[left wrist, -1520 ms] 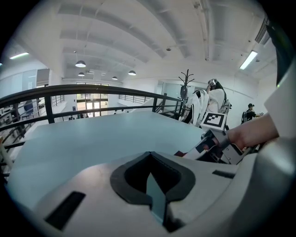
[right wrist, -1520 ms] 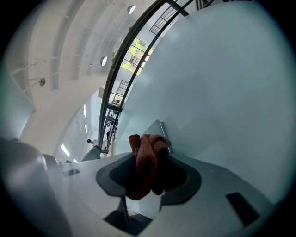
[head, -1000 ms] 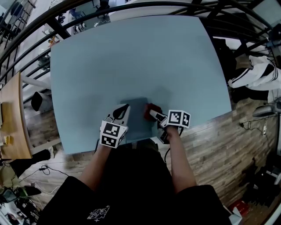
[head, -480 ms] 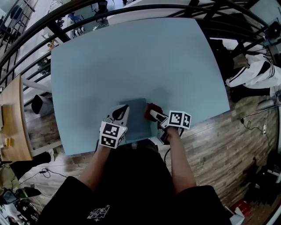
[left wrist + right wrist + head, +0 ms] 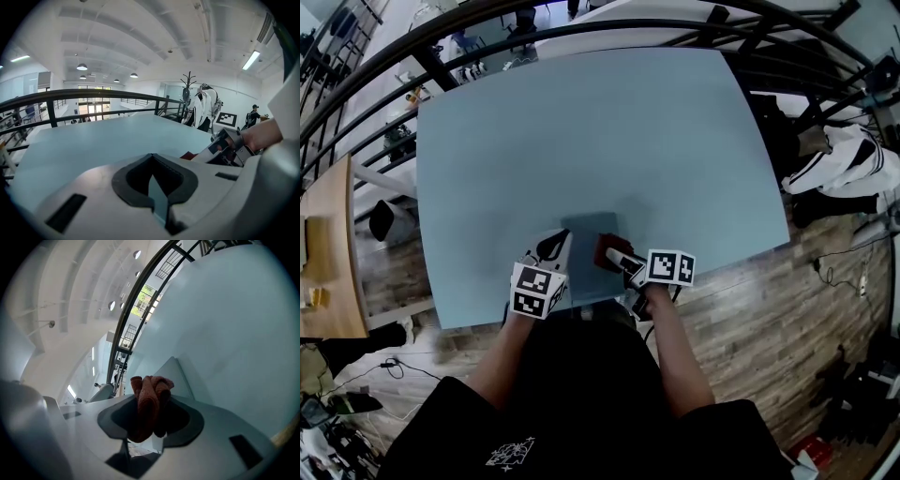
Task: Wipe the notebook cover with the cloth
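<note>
Right gripper (image 5: 612, 257), clamping the cloth (image 5: 602, 249), slid toward 9 o'clock across the notebook (image 5: 584, 234) (wiping looks underway). Left gripper (image 5: 558, 244) pinches its edge.

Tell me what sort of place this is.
Probably a mezzanine workspace in a large hall: a black metal railing edges the platform behind the big pale blue table, under a high white ceiling with strip lights.

no legible text, shirt print (image 5: 508, 457) too small to read
</note>
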The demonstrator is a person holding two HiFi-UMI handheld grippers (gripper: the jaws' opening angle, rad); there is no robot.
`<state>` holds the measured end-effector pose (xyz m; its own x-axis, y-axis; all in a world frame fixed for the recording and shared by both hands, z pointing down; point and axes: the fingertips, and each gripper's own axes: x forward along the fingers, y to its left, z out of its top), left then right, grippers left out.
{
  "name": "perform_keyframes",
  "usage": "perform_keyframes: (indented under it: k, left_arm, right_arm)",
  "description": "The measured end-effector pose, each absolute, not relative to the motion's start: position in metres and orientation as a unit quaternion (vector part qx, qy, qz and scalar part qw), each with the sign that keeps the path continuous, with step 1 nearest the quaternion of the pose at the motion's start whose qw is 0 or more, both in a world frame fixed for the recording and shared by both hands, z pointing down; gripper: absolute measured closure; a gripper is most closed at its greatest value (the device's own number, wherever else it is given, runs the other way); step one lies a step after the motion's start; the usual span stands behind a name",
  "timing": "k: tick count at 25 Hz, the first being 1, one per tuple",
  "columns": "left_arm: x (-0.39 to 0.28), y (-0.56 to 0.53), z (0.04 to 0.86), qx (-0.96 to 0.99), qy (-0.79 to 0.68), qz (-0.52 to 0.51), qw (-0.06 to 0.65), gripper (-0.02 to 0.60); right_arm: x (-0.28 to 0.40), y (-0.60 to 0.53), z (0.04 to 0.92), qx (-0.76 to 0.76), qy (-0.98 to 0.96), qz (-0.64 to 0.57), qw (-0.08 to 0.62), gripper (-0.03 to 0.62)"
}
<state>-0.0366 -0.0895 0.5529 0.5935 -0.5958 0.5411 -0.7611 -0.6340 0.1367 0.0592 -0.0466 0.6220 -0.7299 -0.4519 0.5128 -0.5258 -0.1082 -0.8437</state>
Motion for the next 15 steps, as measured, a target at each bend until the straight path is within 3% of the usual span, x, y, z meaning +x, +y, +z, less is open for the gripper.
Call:
perform_keyframes:
  k: [15]
  left_arm:
    - [-0.070,-0.070,0.565,0.858,-0.411,0.233,0.199,0.574]
  right_arm:
    - [-0.016,-0.021,0.630,0.298,-0.685,0.661,0.072,0.447]
